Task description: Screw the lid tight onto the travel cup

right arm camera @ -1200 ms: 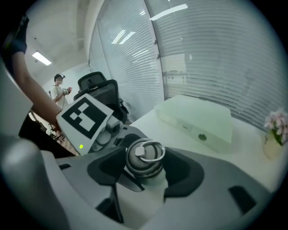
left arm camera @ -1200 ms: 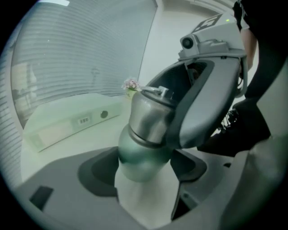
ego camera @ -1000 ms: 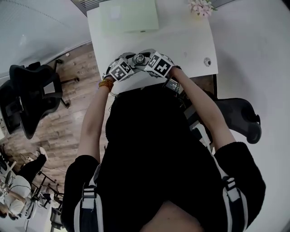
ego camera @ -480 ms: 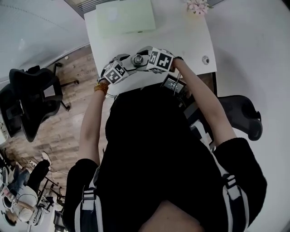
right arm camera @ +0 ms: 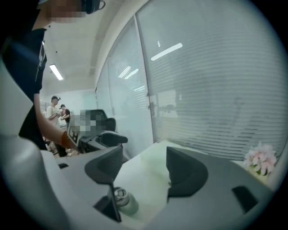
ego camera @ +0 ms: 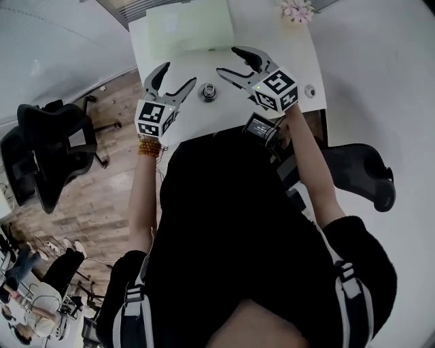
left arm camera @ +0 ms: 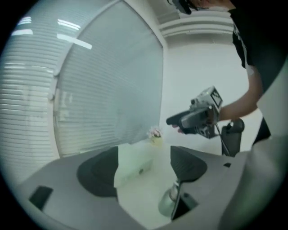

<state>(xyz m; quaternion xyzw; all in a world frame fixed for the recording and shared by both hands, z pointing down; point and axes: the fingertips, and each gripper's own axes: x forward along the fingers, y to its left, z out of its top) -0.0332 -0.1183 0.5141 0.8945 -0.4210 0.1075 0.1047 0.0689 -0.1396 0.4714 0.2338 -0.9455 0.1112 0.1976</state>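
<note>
**A:** Where is the travel cup?

**B:** It stands upright on the white table, close to the near edge and about midway along it. It is steel-coloured, and the lid sits on top. I cannot tell how tightly it is turned.

**A:** Is either tool on it?

**B:** No. The left gripper hangs above the table's near left corner. Its jaws are spread wide and its own view shows only bare tabletop between the pads. The cup shows low in that view, beside the right-hand pad and clear of it.

**A:** And the other one?

**B:** The right gripper is held over the table to the cup's right, a little farther from the near edge. Its jaws have just been opening and now gape with nothing between them. The cup lies below its left-hand pad, untouched.

**A:** So the cup stands free?

**B:** Yes, it is between the two tools and apart from both.

**A:** Anything else on the table?

**B:** A pale green mat lies along the far edge, and pink flowers stand at the far right corner. A black office chair stands on the floor off the left edge.
</note>
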